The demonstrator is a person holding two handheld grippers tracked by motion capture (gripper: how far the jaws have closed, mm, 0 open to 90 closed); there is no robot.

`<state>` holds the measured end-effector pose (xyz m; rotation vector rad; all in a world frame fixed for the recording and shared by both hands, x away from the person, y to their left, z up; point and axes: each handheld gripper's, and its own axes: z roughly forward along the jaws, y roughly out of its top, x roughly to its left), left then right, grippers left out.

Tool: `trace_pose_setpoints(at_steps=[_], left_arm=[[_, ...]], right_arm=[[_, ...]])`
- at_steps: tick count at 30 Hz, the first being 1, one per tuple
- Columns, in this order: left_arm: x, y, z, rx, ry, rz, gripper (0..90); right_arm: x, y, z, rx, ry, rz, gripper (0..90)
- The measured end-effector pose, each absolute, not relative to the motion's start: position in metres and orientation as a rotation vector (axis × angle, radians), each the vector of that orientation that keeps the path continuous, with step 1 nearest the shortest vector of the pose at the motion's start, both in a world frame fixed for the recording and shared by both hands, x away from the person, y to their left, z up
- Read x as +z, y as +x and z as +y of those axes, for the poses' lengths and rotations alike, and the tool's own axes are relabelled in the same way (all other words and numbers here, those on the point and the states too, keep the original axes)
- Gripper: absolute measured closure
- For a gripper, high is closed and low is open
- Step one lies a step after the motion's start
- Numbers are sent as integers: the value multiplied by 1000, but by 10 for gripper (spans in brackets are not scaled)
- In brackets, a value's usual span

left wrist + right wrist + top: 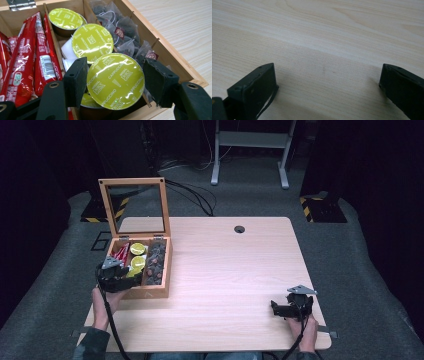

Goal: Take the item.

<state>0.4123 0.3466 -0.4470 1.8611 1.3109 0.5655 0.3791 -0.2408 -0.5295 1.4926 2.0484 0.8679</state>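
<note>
An open wooden box [167,270] stands at the table's left, its glass lid [135,207] upright. Its compartments hold red sachets [22,67], green-lidded Dolce Gusto cappuccino capsules [92,41] and dark tea bags [125,35]. My left gripper [122,275] hangs over the box's near end. In the left gripper view its jaws press both sides of the nearest capsule [115,81], which sits tilted above the others. Near the table's front right corner, my right gripper [280,309] rests low and open, with bare wood between its jaws [327,75].
The light wooden table [225,270] has a cable hole [239,229] near its far edge. Beyond it are grey carpet, loose cables and a white frame's legs [250,150].
</note>
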Motion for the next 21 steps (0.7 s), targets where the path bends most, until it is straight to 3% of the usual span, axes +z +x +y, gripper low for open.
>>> trace_pose_setpoints(at_steps=[21], left_arm=[[-425,405,341,634,1848,1267,379]], right_arm=[[-530,379,-241,866,1495,2046,3]])
